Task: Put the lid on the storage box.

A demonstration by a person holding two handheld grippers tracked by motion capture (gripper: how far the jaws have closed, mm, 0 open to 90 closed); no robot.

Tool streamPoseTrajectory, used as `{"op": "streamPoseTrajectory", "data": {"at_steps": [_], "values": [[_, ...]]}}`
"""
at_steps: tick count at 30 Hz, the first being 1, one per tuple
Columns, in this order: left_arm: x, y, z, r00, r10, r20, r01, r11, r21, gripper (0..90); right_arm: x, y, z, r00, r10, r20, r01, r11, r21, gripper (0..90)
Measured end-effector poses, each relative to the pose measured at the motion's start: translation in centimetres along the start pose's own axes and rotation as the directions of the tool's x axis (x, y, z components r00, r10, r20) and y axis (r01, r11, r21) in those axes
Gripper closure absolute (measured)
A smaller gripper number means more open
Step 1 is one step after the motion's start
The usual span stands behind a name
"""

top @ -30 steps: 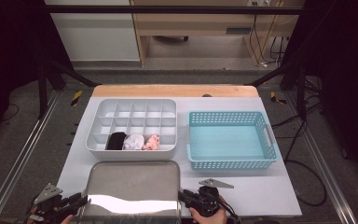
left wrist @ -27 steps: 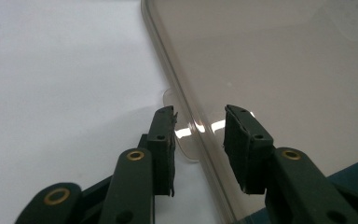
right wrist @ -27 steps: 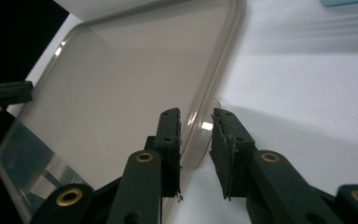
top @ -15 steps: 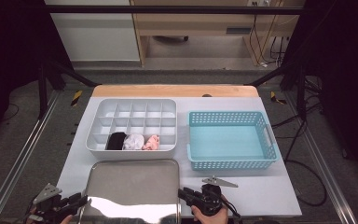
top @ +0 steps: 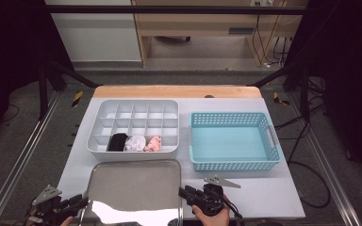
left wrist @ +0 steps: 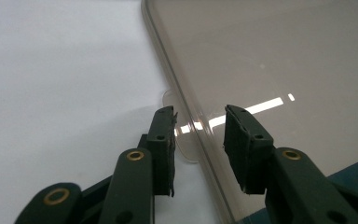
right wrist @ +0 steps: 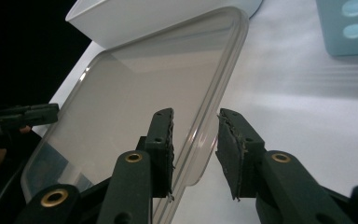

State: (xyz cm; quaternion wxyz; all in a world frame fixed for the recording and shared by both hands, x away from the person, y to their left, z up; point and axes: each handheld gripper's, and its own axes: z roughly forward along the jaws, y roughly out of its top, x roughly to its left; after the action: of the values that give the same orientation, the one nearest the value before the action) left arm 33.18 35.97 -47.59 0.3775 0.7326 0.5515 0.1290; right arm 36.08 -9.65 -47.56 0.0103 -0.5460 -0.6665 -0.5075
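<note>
A white tabletop point(top: 264, 197) with a wooden strip along its far edge fills the middle of the high view, ringed by dark floor and black frame rails. Nearest, at the bottom centre of that view, a clear rectangular plastic lid with rounded corners point(top: 134, 188) lies flat on the white surface, its glossy face catching bright reflections. At the lower left of the frame the left gripper point(top: 78, 203) sits at the lid's left edge; in the left gripper view point(left wrist: 198, 140) its jaws stand apart with the lid's rim and a small tab between them, not closed on it. At the bottom centre-right the right gripper point(top: 184, 192), held in a hand point(top: 212, 217), meets the lid's right edge; in the right gripper view point(right wrist: 195, 140) its jaws likewise stand apart, straddling the rim, and whether the pads touch it cannot be told. Just beyond the lid, in the centre-left of the high view, stands a white plastic divided organiser box point(top: 134, 126), whose nearest row holds a black rolled cloth point(top: 118, 142), a white rolled cloth point(top: 135, 143) and a pink rolled cloth point(top: 153, 143). Beside it, at centre-right, sits a light-blue perforated plastic basket point(top: 233, 140).
</note>
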Motion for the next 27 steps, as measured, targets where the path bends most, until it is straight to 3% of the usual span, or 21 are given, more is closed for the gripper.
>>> {"op": "streamPoseTrajectory", "data": {"at_steps": [8, 13, 19, 23, 27], "values": [[0.0, 0.0, 0.0, 1.0000, 0.006, -0.003, -0.006, 1.0000, 0.002, 62.4, -0.3, 0.1, 0.5, 0.9999, -0.002, 0.011, 0.002, 1.000, 0.004, 65.2], [-0.1, 0.0, 0.0, 0.9999, 0.008, -0.009, -0.008, 1.0000, 0.005, 63.0, -1.0, -0.6, 1.8, 0.9987, -0.029, 0.041, 0.026, 0.998, 0.063, 61.2], [-0.1, 0.0, 0.0, 0.9999, 0.009, -0.009, -0.009, 0.9999, 0.005, 63.1, -1.2, -0.7, 1.6, 0.9992, -0.034, 0.020, 0.033, 0.997, 0.067, 60.4], [-0.1, 0.0, 0.0, 0.9999, 0.010, -0.009, -0.010, 0.9999, 0.005, 63.1, -1.7, -1.3, 0.7, 0.9992, 0.002, -0.039, 0.002, 0.996, 0.092, 62.5], [-0.1, 0.0, 0.0, 0.9999, 0.009, -0.010, -0.009, 0.9999, 0.005, 63.1, -1.5, -1.8, 0.6, 0.9995, 0.011, -0.031, -0.008, 0.997, 0.077, 63.1]]}}
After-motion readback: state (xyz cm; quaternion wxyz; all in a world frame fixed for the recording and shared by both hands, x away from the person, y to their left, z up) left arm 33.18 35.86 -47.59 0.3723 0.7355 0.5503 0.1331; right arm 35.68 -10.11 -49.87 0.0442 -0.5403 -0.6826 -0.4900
